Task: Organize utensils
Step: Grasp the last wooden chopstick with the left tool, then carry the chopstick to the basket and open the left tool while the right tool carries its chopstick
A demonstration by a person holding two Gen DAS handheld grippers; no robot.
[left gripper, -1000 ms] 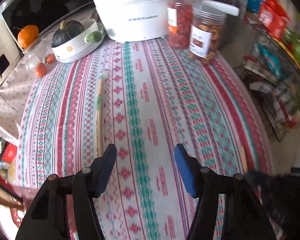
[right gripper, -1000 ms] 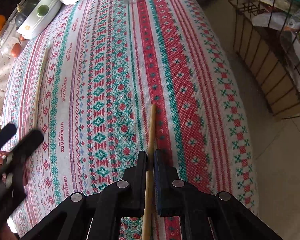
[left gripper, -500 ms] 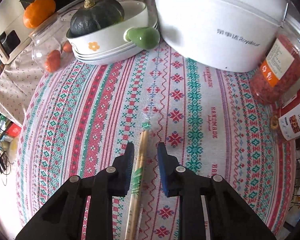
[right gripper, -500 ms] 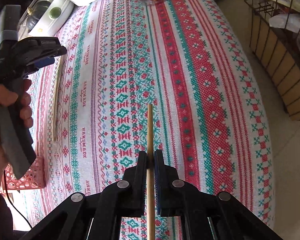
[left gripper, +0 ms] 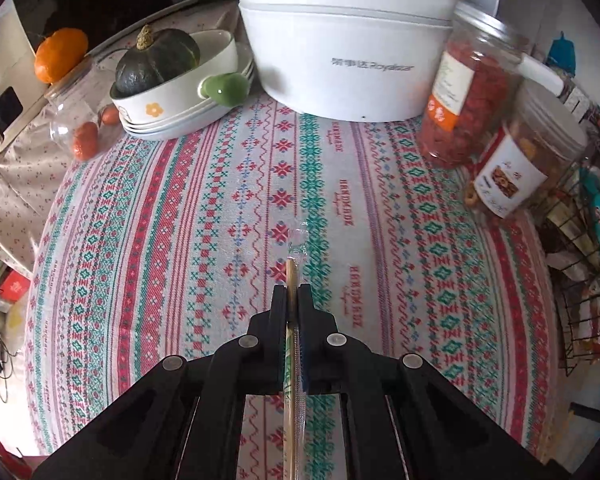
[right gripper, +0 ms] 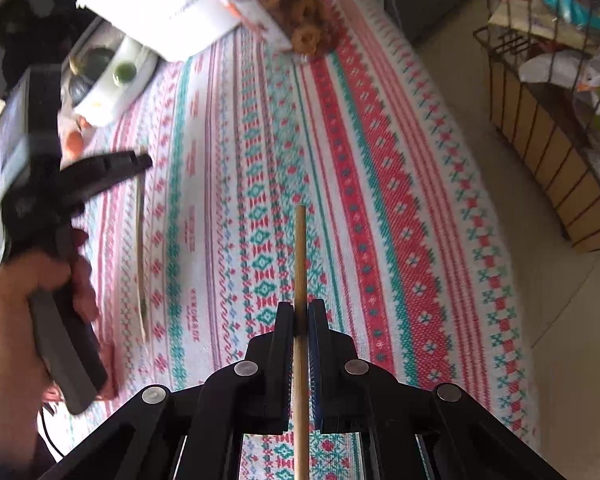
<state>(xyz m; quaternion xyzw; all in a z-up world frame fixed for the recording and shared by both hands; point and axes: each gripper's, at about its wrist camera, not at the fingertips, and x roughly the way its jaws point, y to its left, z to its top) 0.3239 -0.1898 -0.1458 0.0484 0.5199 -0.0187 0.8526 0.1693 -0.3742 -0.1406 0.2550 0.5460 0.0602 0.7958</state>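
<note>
On the patterned tablecloth (left gripper: 160,240), my left gripper (left gripper: 291,292) is shut on a pair of wooden chopsticks in a clear plastic sleeve (left gripper: 291,272); the sleeve's crumpled end pokes out just past the fingertips. The right wrist view shows that same left gripper (right gripper: 140,162) in a person's hand (right gripper: 16,304), with the wrapped chopsticks (right gripper: 140,248) trailing back from it low over the cloth. My right gripper (right gripper: 301,308) is shut on a single bare wooden chopstick (right gripper: 300,248), held above the cloth and pointing forward.
A white cooker pot (left gripper: 340,52), two snack jars (left gripper: 468,100) (left gripper: 520,160) and a bowl holding a dark squash (left gripper: 172,92) line the table's far side. A wire rack (right gripper: 548,120) stands on the floor right of the table. A red basket (right gripper: 108,360) sits near the left hand.
My left gripper moved across to the wrapped chopsticks and shut on them. The right gripper rose a little, still holding its chopstick.
</note>
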